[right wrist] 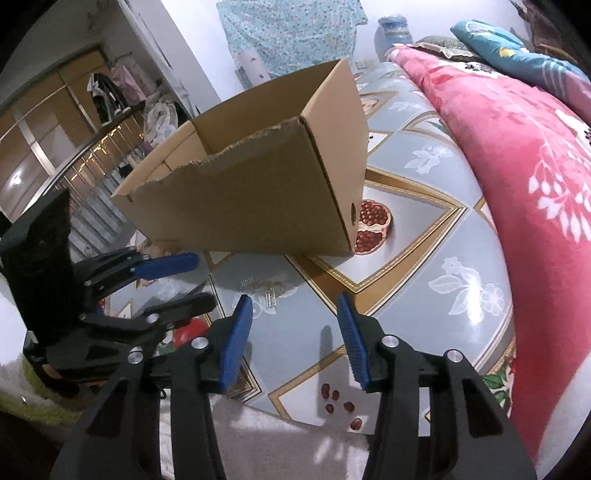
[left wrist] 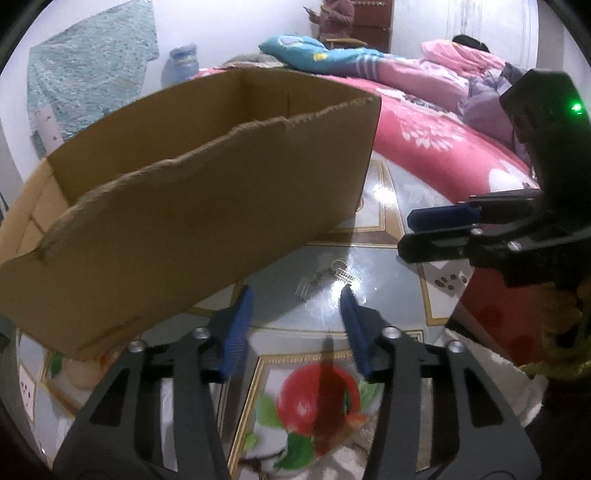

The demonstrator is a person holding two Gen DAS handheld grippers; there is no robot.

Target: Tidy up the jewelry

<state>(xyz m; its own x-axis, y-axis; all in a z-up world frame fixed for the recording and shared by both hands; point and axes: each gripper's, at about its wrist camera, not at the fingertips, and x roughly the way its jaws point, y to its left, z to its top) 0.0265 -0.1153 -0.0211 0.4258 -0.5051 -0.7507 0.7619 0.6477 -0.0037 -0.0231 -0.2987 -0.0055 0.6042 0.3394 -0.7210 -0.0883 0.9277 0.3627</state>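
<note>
A small silver jewelry piece (left wrist: 323,278), a ring with sparkling bar-shaped parts, lies on the glossy fruit-print cloth (left wrist: 384,295). My left gripper (left wrist: 297,291) hovers just short of it, blue pads apart and empty, the jewelry lying beyond the fingertips. An open cardboard box (left wrist: 192,206) with a torn rim stands to the left, close behind. My right gripper (left wrist: 406,234) comes in from the right, open and empty. The right wrist view shows the jewelry (right wrist: 262,290) ahead and left of my right gripper (right wrist: 293,297), with the left gripper (right wrist: 205,280) beside it and the box (right wrist: 258,192) behind.
A bed with a pink-red flowered blanket (right wrist: 535,177) runs along the right side. One person stands at the back (left wrist: 334,18) and another lies on the bed (left wrist: 469,40). A white fluffy rug (right wrist: 280,443) lies at the near edge. A wardrobe (right wrist: 44,140) stands far left.
</note>
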